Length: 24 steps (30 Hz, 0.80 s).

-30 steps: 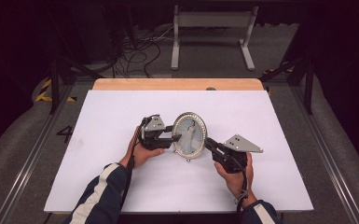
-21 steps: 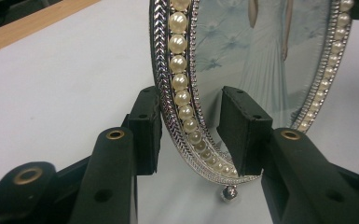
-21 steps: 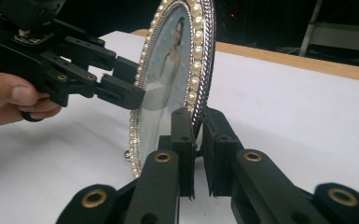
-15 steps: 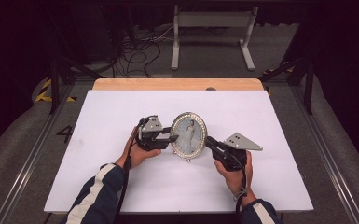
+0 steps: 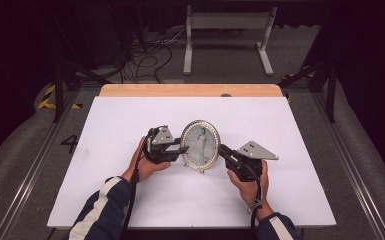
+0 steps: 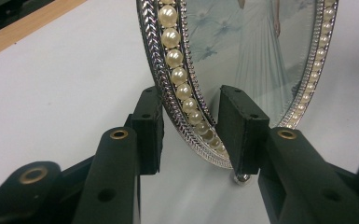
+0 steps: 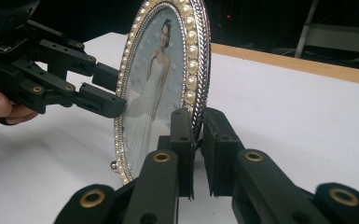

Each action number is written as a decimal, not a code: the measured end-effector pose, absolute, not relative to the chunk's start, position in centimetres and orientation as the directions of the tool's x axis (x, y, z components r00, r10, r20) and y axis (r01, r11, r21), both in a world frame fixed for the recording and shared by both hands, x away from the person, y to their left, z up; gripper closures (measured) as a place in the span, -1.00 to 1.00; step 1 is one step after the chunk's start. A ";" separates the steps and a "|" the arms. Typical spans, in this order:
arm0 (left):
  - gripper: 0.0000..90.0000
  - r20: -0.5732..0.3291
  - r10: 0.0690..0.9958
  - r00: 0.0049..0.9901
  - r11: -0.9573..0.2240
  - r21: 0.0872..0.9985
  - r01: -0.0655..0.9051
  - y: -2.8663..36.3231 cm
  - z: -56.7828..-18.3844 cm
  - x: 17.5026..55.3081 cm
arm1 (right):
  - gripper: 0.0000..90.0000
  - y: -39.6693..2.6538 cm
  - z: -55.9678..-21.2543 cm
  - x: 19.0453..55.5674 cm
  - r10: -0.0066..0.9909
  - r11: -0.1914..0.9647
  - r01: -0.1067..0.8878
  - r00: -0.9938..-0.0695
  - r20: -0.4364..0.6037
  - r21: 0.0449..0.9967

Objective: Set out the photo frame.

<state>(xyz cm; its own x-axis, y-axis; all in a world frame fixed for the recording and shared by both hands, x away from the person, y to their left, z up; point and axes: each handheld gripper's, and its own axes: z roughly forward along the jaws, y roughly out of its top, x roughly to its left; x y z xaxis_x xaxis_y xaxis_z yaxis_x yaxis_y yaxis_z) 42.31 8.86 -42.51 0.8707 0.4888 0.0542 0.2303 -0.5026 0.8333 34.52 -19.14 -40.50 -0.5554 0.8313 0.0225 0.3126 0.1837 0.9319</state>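
Observation:
An oval picture frame [image 5: 200, 144] with a pearl-studded silver rim stands upright on the white table top and holds a photo of a person in a white dress. My left gripper [image 5: 184, 150] reaches in from the left. Its jaws straddle the frame's left rim [image 6: 182, 88], one pad behind and one in front of the glass. They have just been closing, and a thin gap still shows at the pads. My right gripper [image 7: 197, 135] is shut on the frame's right rim [image 7: 193, 70]. The right gripper view also shows the left gripper [image 7: 109, 91].
The white board [image 5: 280, 125] covers the table and has a bare wooden strip [image 5: 190, 90] along its far edge. A small ball foot [image 6: 242, 178] under the frame rests on the board. Beyond the table, a metal stand [image 5: 225, 30] and cables lie on the dark floor.
Little differs. The left gripper's jaws look slightly narrower about the frame's left rim. The frame and the right gripper have kept their places.

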 end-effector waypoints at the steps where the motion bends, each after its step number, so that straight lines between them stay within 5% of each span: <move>1: 0.37 0.055 0.490 0.870 -0.504 0.832 0.232 8.9 -42.5 42.3 | 0.85 -19.1 -40.5 34.6 0.831 0.184 0.313 -0.556 0.023 0.932; 24: 0.26 0.133 0.517 0.846 -0.518 0.835 0.185 8.4 -41.5 40.9 | 0.82 -19.7 -41.2 35.6 0.841 0.183 0.349 -0.540 0.038 0.919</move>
<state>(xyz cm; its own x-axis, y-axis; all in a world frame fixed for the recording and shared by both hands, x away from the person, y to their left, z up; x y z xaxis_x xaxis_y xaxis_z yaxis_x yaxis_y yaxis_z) 40.88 8.42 -41.54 0.8458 0.5168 0.1328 0.1850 -0.5175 0.8354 35.57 -19.75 -41.19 -0.5396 0.8411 0.0376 0.3494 0.1831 0.9189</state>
